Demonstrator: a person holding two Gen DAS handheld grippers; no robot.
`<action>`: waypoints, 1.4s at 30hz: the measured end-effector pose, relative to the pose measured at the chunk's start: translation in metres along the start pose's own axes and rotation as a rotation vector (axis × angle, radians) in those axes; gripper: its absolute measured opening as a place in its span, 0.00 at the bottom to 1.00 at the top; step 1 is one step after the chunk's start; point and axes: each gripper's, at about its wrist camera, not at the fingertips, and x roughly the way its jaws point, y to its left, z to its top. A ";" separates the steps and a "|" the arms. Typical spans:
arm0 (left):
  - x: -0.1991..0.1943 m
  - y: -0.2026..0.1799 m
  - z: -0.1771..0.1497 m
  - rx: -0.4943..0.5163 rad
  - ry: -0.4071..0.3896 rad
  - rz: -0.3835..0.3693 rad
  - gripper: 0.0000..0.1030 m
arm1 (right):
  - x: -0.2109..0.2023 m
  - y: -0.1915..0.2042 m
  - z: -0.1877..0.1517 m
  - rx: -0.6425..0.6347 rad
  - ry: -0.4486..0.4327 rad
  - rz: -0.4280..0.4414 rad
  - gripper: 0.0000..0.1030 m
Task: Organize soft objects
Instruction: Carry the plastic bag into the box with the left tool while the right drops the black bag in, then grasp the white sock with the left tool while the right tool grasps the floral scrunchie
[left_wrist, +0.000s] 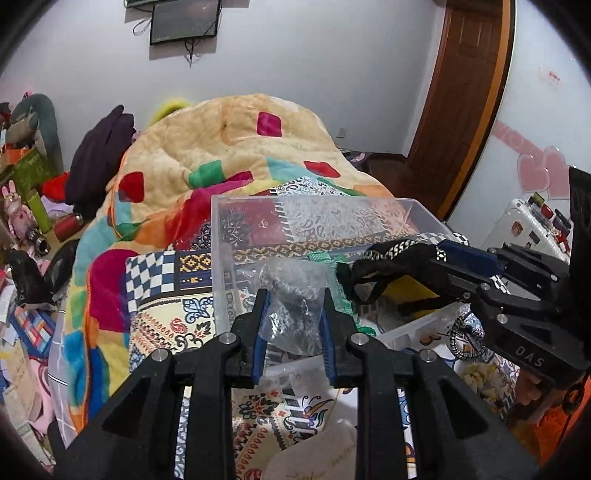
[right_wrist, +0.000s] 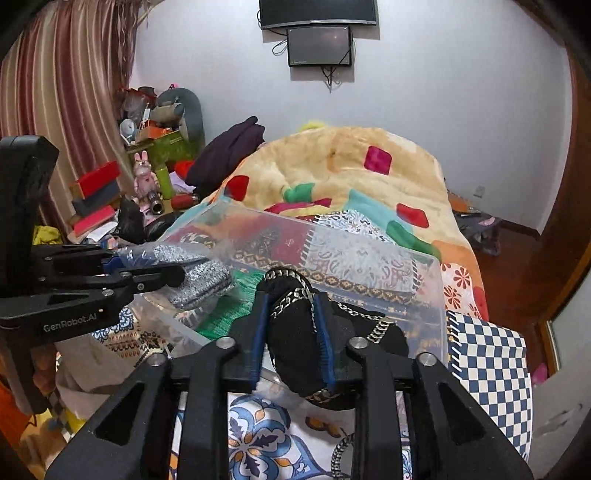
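Grey knit (left_wrist: 291, 306), sealed in a clear bag: clamped between the blue pads of the left gripper (left_wrist: 294, 295), held above the near edge of the bin (left_wrist: 221, 236); in the right view it sticks out past the fingertips over the bin's left corner. Black cloth (right_wrist: 295, 332) with woven chain-pattern trim: pinched in the right gripper (right_wrist: 290, 299), part of it hanging down over the bin's near wall; in the left view the bundle projects from the fingertips at right, just beside the grey knit. Green knit (right_wrist: 229, 302): lying inside the bin under both held items. Bin: clear plastic, open-topped, resting on a patterned sheet (right_wrist: 255, 435) on the bed. Blanket (left_wrist: 207, 147): tan with coloured squares, heaped behind the bin. Dark purple garment (left_wrist: 99, 155): behind the blanket at left. Two screens (right_wrist: 319, 44): on the far wall.
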 end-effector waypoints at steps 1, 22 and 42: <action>-0.005 -0.002 0.000 0.005 -0.011 0.005 0.35 | -0.002 0.000 0.000 -0.002 0.001 -0.004 0.33; -0.082 -0.024 -0.056 0.080 -0.112 0.030 0.89 | -0.072 -0.005 -0.040 0.042 -0.049 -0.058 0.81; -0.049 -0.017 -0.102 0.010 0.003 -0.017 0.50 | -0.037 0.005 -0.111 0.077 0.173 -0.005 0.61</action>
